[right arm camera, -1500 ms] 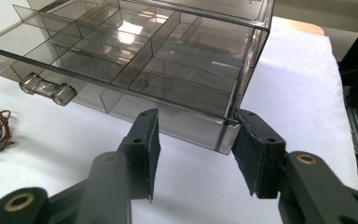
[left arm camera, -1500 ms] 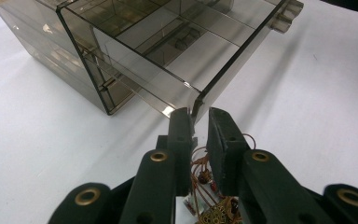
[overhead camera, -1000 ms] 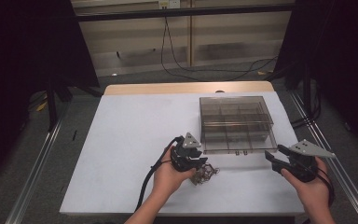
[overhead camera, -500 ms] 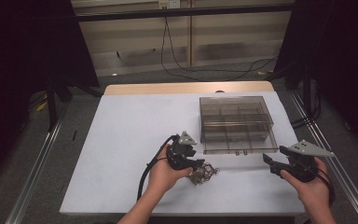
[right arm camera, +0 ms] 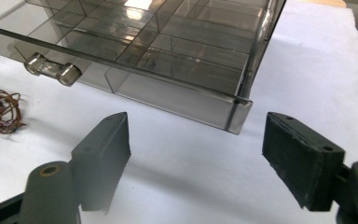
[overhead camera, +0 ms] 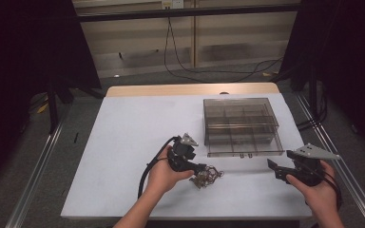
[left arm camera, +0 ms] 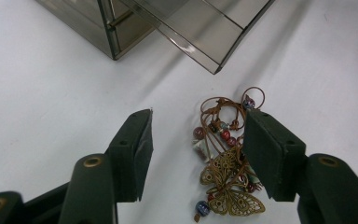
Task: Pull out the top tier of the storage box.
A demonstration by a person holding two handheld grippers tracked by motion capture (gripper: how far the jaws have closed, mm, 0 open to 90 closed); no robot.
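Note:
A brown cord necklace (left arm camera: 226, 163) with beads and a brass butterfly pendant lies on the white table. My left gripper (left arm camera: 198, 121) stands over it with its jaws apart; they have just been opening. The necklace lies loose between them, close against the right jaw. In the high view the left gripper (overhead camera: 197, 168) is just left of the necklace (overhead camera: 209, 175). My right gripper (right arm camera: 196, 123) is open with nothing between its jaws, which have also just been opening. It faces the front right corner of a smoked clear compartment box (right arm camera: 168, 60).
The box (overhead camera: 242, 126) sits at the right of the white table (overhead camera: 123, 142), its drawer with two small knobs (right arm camera: 51, 70) pulled partly out toward me. The right gripper (overhead camera: 273, 168) hovers near the table's front right. Cables trail from both grippers.
The left gripper has drawn slightly back and left with its jaws wider, leaving the necklace on the table. The right gripper's jaws are wider too; that hand stayed put.

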